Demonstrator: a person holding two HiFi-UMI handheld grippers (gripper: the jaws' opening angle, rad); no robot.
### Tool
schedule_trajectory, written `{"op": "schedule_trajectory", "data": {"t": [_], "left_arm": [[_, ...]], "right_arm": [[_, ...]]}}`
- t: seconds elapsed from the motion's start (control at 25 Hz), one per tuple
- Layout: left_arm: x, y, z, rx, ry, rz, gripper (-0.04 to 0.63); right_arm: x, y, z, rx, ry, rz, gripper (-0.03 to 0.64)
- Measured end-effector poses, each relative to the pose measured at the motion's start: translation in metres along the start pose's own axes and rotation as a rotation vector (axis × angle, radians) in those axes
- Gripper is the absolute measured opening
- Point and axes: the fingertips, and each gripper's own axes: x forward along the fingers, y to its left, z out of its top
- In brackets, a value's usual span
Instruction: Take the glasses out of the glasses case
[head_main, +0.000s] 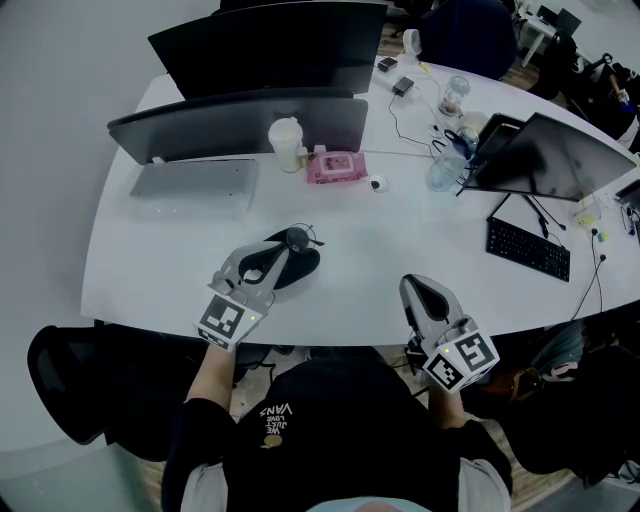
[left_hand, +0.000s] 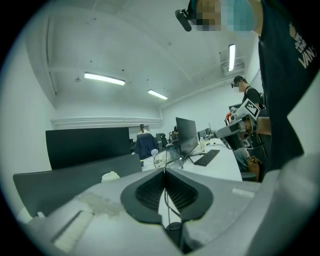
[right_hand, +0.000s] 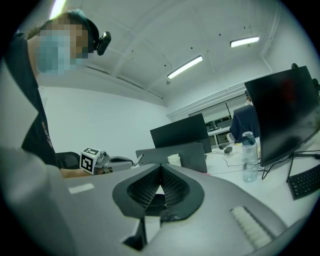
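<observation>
White curved desk (head_main: 400, 250), office room, ceiling strip lights on. Far side of desk: two dark monitors (head_main: 240, 120), a white cup (head_main: 286, 143) and a pink packet (head_main: 335, 166) just beside it. Right side: a third monitor (head_main: 560, 155), a black keyboard (head_main: 528, 248) and a clear bottle (head_main: 447, 165).

Glasses case (head_main: 303, 268): black, oval, lying on the desk near the front edge, left of centre. Cannot tell from above how far it is opened.

Left gripper (head_main: 283, 250): reaches over the case from the near left. In the left gripper view its jaws (left_hand: 164, 171) are pinched together on a thin wire part of the glasses (left_hand: 167, 157), with a lens rim showing just past the tips. From the head view the glasses (head_main: 300, 238) sit at the far end of the case, at the jaw tips. Whether they are lifted clear of the case cannot be told.

Right gripper (head_main: 412, 285): at the near right edge of the desk, well apart from the case. Right gripper view shows the jaws (right_hand: 160, 167) closed tip to tip, nothing between them.
</observation>
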Motion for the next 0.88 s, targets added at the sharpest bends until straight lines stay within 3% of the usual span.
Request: {"op": "schedule_trajectory", "data": {"t": [0.16, 0.32, 0.52, 0.76, 0.88], "left_arm": [[-0.008, 0.002, 0.004, -0.091, -0.010, 0.045, 0.008], [-0.019, 0.006, 0.002, -0.043, -0.013, 0.057, 0.008], [-0.030, 0.008, 0.004, -0.126, -0.015, 0.112, 0.008], [-0.041, 0.013, 0.005, -0.143, -0.022, 0.150, 0.008], [-0.046, 0.016, 0.005, -0.114, -0.031, 0.160, 0.008]], "right_arm": [[0.001, 0.000, 0.000, -0.008, -0.001, -0.005, -0.002], [0.003, 0.001, 0.004, -0.016, -0.006, 0.001, -0.002], [0.007, -0.001, 0.008, -0.035, -0.004, 0.011, -0.002], [0.012, -0.003, 0.016, -0.051, -0.018, 0.015, -0.001], [0.013, -0.004, 0.017, -0.054, -0.018, 0.015, 0.000]]}}
